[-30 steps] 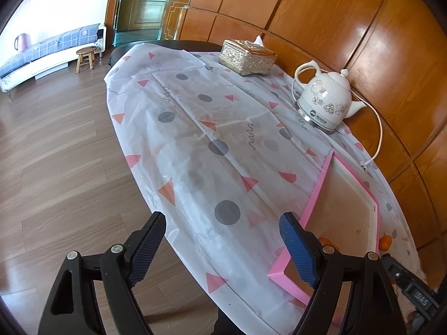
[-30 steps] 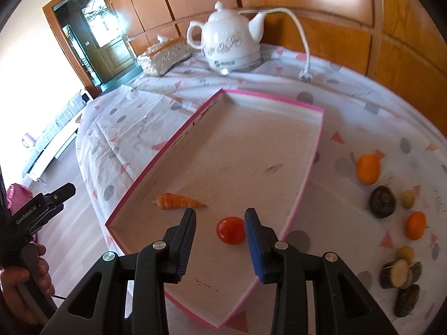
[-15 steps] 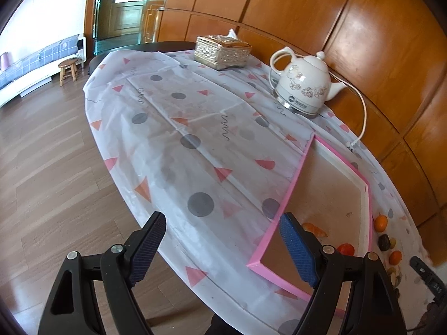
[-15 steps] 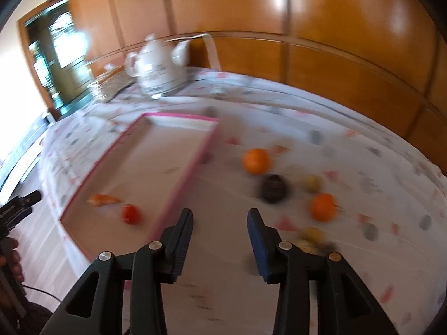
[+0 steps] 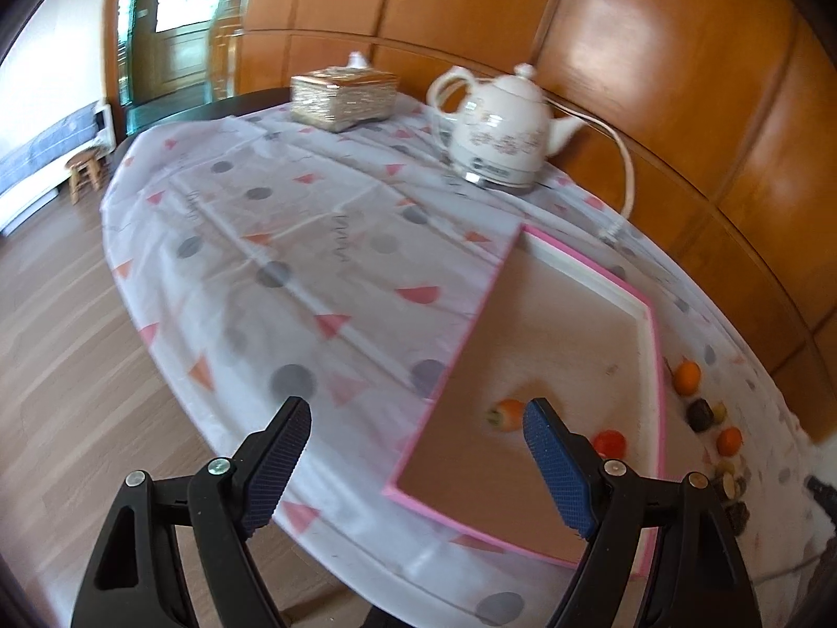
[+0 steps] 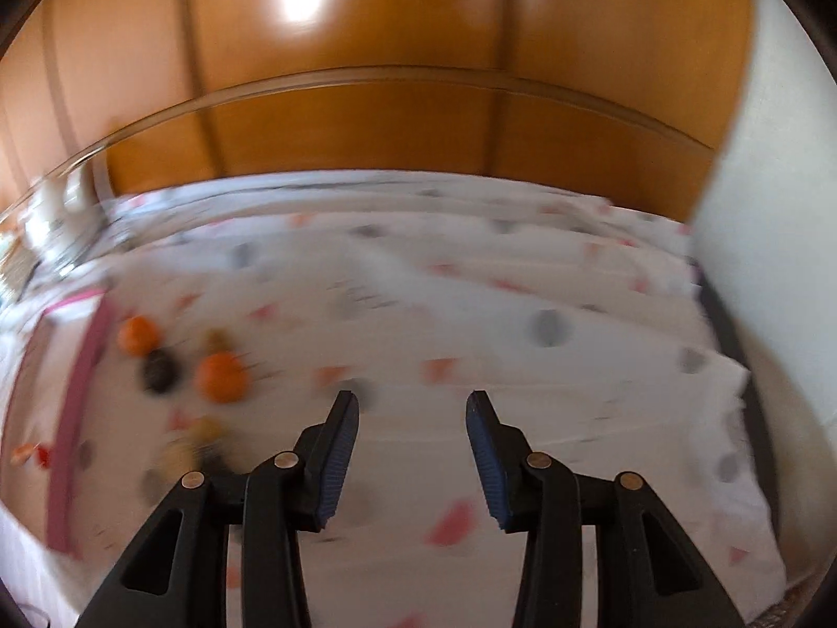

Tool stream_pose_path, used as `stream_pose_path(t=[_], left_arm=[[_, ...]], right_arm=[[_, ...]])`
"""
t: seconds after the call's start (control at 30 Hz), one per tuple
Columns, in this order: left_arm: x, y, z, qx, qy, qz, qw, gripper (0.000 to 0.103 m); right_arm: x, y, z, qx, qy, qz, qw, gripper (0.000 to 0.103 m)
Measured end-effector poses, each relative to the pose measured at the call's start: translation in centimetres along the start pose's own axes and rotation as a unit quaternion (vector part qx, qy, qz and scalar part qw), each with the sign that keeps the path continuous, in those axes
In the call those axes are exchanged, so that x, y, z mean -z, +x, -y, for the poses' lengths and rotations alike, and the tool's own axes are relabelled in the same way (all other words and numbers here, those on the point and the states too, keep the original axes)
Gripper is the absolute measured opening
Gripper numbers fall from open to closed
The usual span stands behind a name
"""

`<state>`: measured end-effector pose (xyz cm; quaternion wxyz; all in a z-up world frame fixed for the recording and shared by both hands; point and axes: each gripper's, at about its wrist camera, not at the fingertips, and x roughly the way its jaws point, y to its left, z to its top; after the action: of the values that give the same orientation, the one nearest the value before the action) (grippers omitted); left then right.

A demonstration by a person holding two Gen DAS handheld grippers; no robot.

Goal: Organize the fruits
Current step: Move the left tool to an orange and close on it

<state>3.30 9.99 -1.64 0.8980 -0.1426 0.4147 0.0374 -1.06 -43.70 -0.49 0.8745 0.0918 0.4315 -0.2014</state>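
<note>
A pink-rimmed tray [image 5: 654,366] lies on the patterned tablecloth and holds a small carrot [image 5: 505,413] and a red tomato [image 5: 609,442]. Right of the tray lie an orange [image 5: 687,377], a dark round fruit [image 5: 700,415], a second orange [image 5: 728,440] and several small pieces. My left gripper [image 5: 418,450] hangs open over the tray's near left corner, holding nothing. In the blurred right wrist view my right gripper [image 6: 413,439] is open over bare cloth. There the oranges [image 6: 222,377] and the dark fruit [image 6: 158,371] lie to its left, beside the tray [image 6: 78,408].
A white kettle [image 5: 497,131] with its cord and a woven tissue box [image 5: 342,97] stand at the table's far side against wood panelling. The table edge drops to the wooden floor at the left. A white wall [image 6: 758,209] rises past the table's right end.
My right gripper has swung right, from over the tomato in the tray to the bare cloth past the loose fruits, with its jaws a little wider. The left view has turned toward the tray.
</note>
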Motion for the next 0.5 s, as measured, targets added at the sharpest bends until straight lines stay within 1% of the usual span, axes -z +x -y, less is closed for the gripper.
stream_pose_path(t=[0.1,0.2,0.3,0.37,0.4,0.43,0.47,0.5], left_arm=[[0.0,0.0,1.9,0.016,0.026,-0.003,0.9995,0.084],[-0.2,0.2,4.2,0.037,0.060,-0.008,0.9975,0.084],[-0.3,0.4,6.4,0.061,0.094,-0.016,0.9936,0.082],[-0.4,0.7,8.4,0.081,0.120,-0.023,0.9892,0.081],[-0.5,0.8,9.0,0.087,0.129,-0.025,0.9876,0.079],[-0.5,1.1,10.2,0.099,0.142,-0.032,0.9843,0.072],[-0.5,1.3,11.0,0.110,0.150,-0.040,0.9817,0.069],[-0.4,1.6,12.3,0.126,0.162,-0.051,0.9774,0.062]], right_arm=[[-0.4,0.7,3.4,0.034,0.038,-0.001,0.999,0.044],[0.0,1.5,6.4,0.055,0.082,-0.009,0.995,0.044],[0.4,2.6,8.1,0.051,0.122,-0.035,0.991,0.044],[0.3,2.9,8.5,0.043,0.131,-0.039,0.990,0.044],[0.2,2.9,8.5,0.043,0.130,-0.038,0.990,0.044],[0.2,2.9,8.4,0.045,0.129,-0.037,0.990,0.044],[0.2,2.9,8.5,0.046,0.131,-0.039,0.990,0.044],[0.3,2.9,8.5,0.046,0.134,-0.042,0.989,0.044]])
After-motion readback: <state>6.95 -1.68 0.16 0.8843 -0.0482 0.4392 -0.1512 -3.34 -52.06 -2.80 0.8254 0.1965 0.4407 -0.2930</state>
